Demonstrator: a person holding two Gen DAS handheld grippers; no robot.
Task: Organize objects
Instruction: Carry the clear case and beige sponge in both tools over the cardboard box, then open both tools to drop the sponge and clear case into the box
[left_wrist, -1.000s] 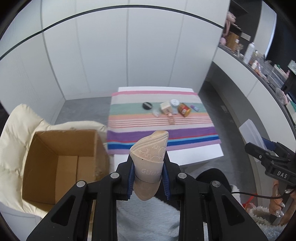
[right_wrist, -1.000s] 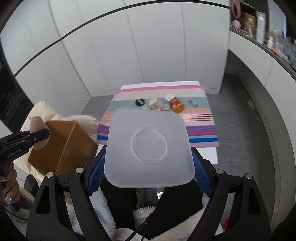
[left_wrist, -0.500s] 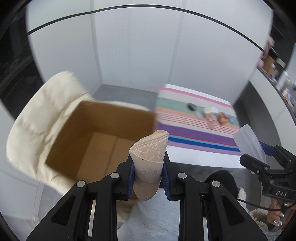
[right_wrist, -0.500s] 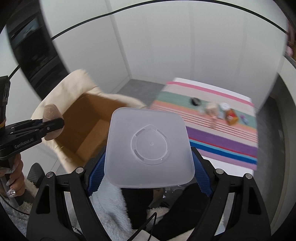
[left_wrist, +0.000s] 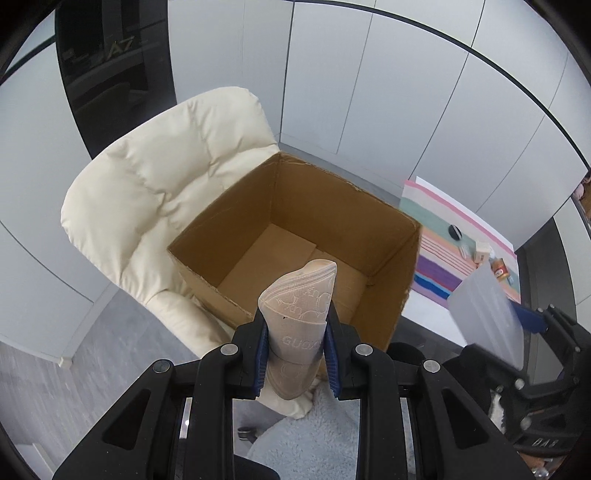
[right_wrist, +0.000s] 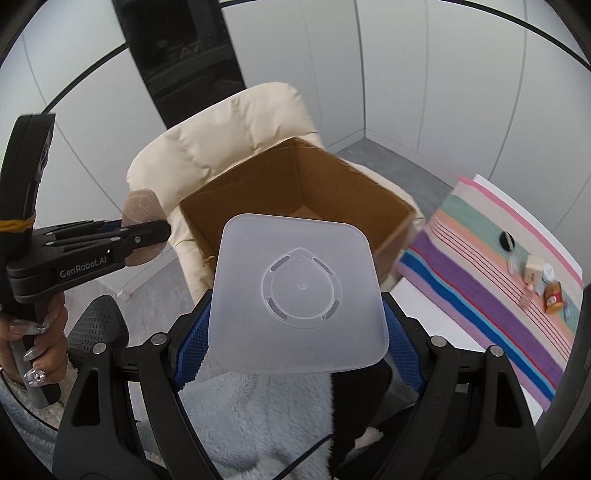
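— Left gripper (left_wrist: 295, 343)?
— Clamped on a beige insole (left_wrist: 300, 314), upright, hovering by the box's (left_wrist: 295, 236) near rim at 6 o'clock.
— Right gripper (right_wrist: 295, 332)?
— Clamped on a frosted lid (right_wrist: 299, 299), held flat before the box.
— And the box?
— Sat open on a cream chair (left_wrist: 155, 184); striped cloth (right_wrist: 498, 277) with small items off at 3 o'clock.

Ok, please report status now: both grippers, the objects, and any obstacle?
Left gripper shut on insole. Right gripper shut on plastic lid. Cardboard box open, on chair. Nothing in the way.
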